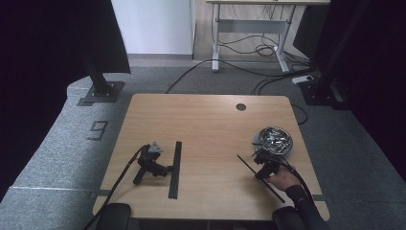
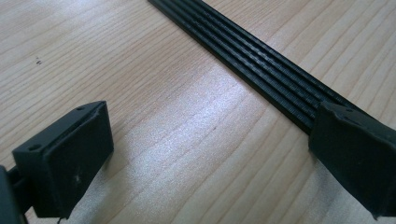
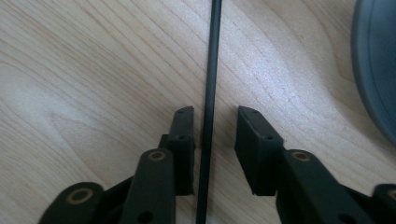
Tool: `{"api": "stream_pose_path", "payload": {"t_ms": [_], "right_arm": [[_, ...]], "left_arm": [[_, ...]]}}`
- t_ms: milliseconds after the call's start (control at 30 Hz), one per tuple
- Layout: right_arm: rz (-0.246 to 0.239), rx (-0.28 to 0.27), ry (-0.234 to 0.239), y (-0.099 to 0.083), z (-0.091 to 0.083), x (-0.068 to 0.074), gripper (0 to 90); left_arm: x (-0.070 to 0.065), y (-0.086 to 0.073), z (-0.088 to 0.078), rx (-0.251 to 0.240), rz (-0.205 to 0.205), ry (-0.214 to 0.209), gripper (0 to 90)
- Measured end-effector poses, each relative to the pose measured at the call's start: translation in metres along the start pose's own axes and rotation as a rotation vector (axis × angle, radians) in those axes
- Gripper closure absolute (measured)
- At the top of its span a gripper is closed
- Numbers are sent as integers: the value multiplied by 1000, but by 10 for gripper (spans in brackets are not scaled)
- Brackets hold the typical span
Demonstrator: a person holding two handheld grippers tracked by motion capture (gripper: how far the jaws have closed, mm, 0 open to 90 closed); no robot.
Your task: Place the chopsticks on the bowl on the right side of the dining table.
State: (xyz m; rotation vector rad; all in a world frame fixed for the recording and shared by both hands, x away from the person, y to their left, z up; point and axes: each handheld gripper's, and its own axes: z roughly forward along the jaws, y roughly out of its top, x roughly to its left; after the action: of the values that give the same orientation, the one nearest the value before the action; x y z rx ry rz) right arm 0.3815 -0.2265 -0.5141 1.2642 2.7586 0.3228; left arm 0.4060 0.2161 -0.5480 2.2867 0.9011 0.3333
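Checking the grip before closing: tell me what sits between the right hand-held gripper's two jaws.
A thin black rod runs lengthwise between the jaws of the right hand-held gripper, with a gap showing on the right side. The right gripper view shows this, over bare wooden table.

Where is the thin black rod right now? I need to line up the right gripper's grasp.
In the high view the thin black rod lies slantwise on the table's right side, just left of the metal bowl, running between the right gripper jaws.

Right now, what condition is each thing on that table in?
Left gripper: resting on the table, jaws open, one jaw over the flat strip.
Right gripper: held in a hand, jaws apart around the thin rod, pads not pressing it.
Flat ribbed strip: lying flat on the table.
Thin rod: lying on the table.
Metal bowl: upright, holding shiny metal pieces.
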Motion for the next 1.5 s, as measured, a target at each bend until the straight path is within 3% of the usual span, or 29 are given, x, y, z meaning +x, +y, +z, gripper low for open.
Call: {"api": "stream_pose_path", "payload": {"t_ms": [133,533,633,1100,1500], "right_arm": [[2,13,5,4,1,-1,744],[-11,143,23,22,4,0,855],[-19,154,15,24,4,2,858],[-7,110,42,20,0,1,861],[-11,63,60,24,-33,3,861]], "left_arm": [[0,0,0,0,0,0,0],[0,0,0,0,0,0,0],[0,0,0,0,0,0,0],[0,0,0,0,0,0,0],[0,0,0,2,2,0,0]]}}
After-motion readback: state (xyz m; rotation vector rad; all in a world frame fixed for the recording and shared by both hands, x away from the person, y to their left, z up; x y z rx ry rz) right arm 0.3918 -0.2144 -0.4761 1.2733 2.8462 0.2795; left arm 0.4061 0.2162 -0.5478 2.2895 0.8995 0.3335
